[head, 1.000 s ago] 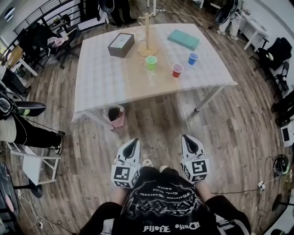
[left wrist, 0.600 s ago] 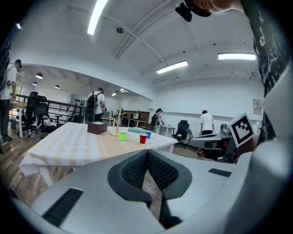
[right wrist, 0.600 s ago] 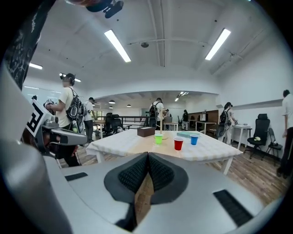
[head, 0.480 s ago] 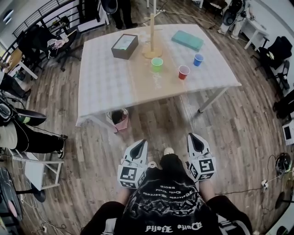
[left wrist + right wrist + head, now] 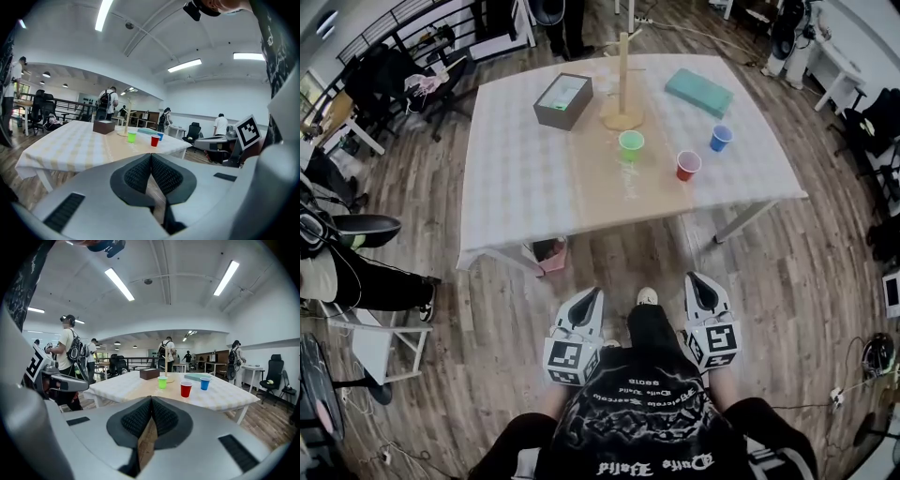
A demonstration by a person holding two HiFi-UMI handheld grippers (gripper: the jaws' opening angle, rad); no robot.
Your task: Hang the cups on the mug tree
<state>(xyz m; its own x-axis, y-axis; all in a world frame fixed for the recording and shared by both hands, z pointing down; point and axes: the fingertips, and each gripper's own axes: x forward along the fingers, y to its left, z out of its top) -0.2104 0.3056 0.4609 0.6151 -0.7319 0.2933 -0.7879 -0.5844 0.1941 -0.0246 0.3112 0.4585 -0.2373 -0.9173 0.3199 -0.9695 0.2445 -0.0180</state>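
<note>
While the left gripper (image 5: 590,294) and right gripper (image 5: 695,279) are closed on nothing, three cups (image 5: 631,144) sit far ahead of the jaws, none on the mug tree (image 5: 622,77).

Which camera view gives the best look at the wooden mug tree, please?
The head view: from above, the mug tree stands whole on the table, round base and bare pegged post clear. The left gripper view shows it small and far off; the right gripper view shows its thin post just beyond the green cup.
</note>
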